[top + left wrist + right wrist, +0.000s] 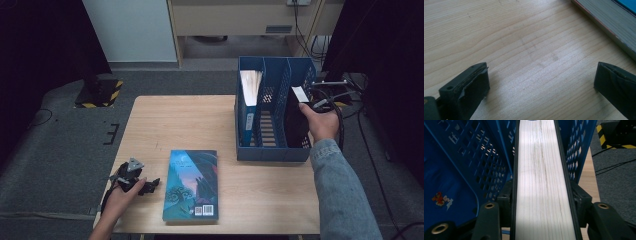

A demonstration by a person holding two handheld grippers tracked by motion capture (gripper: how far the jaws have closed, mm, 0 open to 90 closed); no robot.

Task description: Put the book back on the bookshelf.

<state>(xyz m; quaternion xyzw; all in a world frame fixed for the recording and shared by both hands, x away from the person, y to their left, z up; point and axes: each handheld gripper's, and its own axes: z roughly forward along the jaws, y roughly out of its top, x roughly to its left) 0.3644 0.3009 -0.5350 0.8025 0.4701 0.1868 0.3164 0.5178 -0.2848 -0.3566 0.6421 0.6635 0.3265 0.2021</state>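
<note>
Your right gripper [541, 202] is clamped on a dark-covered book [295, 122], one jaw on each cover, with the pale page edges running up between them in the right gripper view. You hold that book upright in the rightmost compartment of the blue file rack [250, 150], which stands at the far right of the wooden table [165, 120]. Another book [250, 100] stands in the rack's left compartment. Your left gripper [541, 82] rests at the near left of the table with its jaws wide apart and nothing between them, just left of the illustrated book [191, 185] lying flat near the front edge.
</note>
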